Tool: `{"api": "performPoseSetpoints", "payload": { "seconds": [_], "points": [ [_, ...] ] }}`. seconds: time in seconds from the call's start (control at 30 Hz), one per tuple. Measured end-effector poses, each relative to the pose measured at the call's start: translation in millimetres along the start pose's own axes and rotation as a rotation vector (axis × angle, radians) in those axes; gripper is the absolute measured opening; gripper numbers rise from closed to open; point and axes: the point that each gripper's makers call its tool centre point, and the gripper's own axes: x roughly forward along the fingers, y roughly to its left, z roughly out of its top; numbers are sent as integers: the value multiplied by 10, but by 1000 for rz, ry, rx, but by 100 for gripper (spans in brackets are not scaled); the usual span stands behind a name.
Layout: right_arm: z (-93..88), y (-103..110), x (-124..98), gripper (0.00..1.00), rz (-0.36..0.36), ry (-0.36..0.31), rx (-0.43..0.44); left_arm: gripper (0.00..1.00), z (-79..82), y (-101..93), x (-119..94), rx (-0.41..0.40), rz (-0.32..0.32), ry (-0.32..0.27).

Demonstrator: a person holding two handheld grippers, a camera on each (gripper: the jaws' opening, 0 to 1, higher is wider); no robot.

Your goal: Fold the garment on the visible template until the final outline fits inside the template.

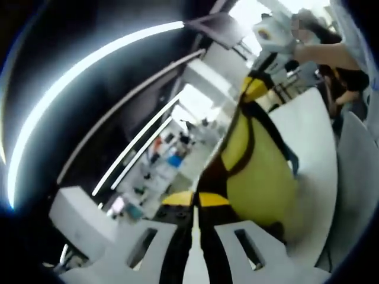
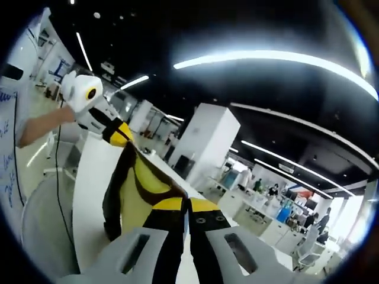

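Observation:
A yellow and black garment (image 1: 260, 177) hangs in the air, stretched between the two grippers above a white table (image 1: 311, 136). My left gripper (image 1: 193, 220) is shut on one yellow-edged end of it. The far end runs up to my right gripper (image 1: 259, 87), seen from the side with a person's arm behind it. In the right gripper view, my right gripper (image 2: 185, 222) is shut on the garment (image 2: 142, 189). From there the cloth slants up left to the left gripper (image 2: 116, 134). The white table (image 2: 89, 195) lies under it.
Grey chair backs stand beside the table (image 1: 361, 183) (image 2: 38, 228). A whiteboard (image 2: 7, 148) is at the left edge. A white pillar (image 2: 204, 142) and office desks with people (image 2: 284, 213) fill the background under long ceiling lights.

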Motion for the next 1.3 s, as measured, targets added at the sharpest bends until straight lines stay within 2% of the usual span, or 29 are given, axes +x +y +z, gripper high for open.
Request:
{"api": "performPoseSetpoints", "payload": {
  "seconds": [0.27,0.47,0.6,0.73,0.97,1.13,1.3],
  "points": [
    [298,-39,-152,2,-29,-47,-42,0,341,126,-199,35,42,-55],
    [544,-70,-301,2,-37,-89,-21,0,603,232,-387,52,54,-102],
    [594,-66,-367,2,-50,-87,-31,0,713,232,-456,39,50,-137],
    [482,-21,-363,2,-41,-65,-6,0,593,145,-378,26,21,-111],
    [86,60,-281,2,-29,36,44,0,363,-50,-240,-6,-52,-44],
    [-132,122,-236,2,-8,73,103,0,151,-253,-161,-47,-120,22],
    [-313,177,-178,2,15,113,135,0,20,-312,-89,-70,-143,51]
  ]
}}
